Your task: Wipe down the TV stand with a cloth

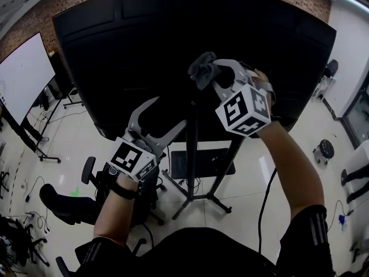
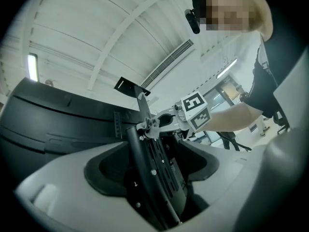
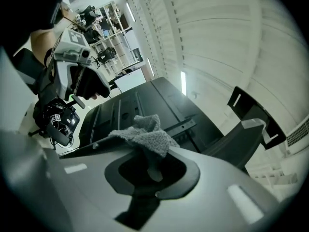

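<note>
At upper centre, the right gripper (image 1: 214,81) clenches its fingers on the cloth (image 1: 202,69), holding it against the TV stand's pole (image 1: 192,154) (for wiping, I judge). At lower left, the left gripper (image 1: 157,119) waits with fingers spread.

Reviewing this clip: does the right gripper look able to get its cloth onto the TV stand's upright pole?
Probably yes. The right gripper holds the grey cloth right by the top of the pole, with nothing between them. The left gripper straddles the pole lower down, jaws apart.
</note>
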The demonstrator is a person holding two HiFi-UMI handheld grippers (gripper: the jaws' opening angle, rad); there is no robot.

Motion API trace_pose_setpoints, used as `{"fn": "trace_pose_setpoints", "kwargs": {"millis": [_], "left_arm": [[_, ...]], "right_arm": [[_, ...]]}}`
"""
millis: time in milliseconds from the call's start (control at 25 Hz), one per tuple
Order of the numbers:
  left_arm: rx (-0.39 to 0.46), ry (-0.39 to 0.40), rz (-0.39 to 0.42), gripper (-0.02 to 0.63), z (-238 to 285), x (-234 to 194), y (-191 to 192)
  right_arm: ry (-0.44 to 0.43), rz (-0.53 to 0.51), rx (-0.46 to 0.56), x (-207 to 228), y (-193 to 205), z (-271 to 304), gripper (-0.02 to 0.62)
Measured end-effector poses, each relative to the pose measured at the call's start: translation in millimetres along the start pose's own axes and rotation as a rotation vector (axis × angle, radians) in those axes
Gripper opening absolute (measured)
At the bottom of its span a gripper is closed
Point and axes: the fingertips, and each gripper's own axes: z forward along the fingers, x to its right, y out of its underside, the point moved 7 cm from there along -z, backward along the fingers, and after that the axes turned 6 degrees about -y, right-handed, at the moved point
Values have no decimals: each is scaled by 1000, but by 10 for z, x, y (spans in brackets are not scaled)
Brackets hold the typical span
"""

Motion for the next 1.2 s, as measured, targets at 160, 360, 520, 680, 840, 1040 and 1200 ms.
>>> {"fn": "trace_pose_setpoints", "kwargs": {"millis": [160, 360, 520, 680, 840, 1040, 1200], "left_arm": [[-23, -10, -9, 350, 40, 68, 79], [-65, -30, -30, 350, 24, 102, 247], [-96, -41, -50, 350, -25, 145, 391], [-117, -50, -65, 350, -75, 155, 532], [-135, -49, -83, 350, -126, 189, 675], [-166, -49, -109, 350, -182, 250, 788], [-174, -45, -125, 350, -243, 266, 946]], "right_arm": [[-48, -8, -5, -148, 56, 124, 55], [-84, -43, -9, -403, 191, 193, 55], [-128, -77, -29, -697, 301, 223, 55], [-163, -40, -13, -920, 348, 220, 55], [-201, 14, -17, -1140, 423, 236, 55], [-245, 41, -32, -1409, 480, 254, 56], [-269, 60, -43, -1611, 528, 282, 55]]}}
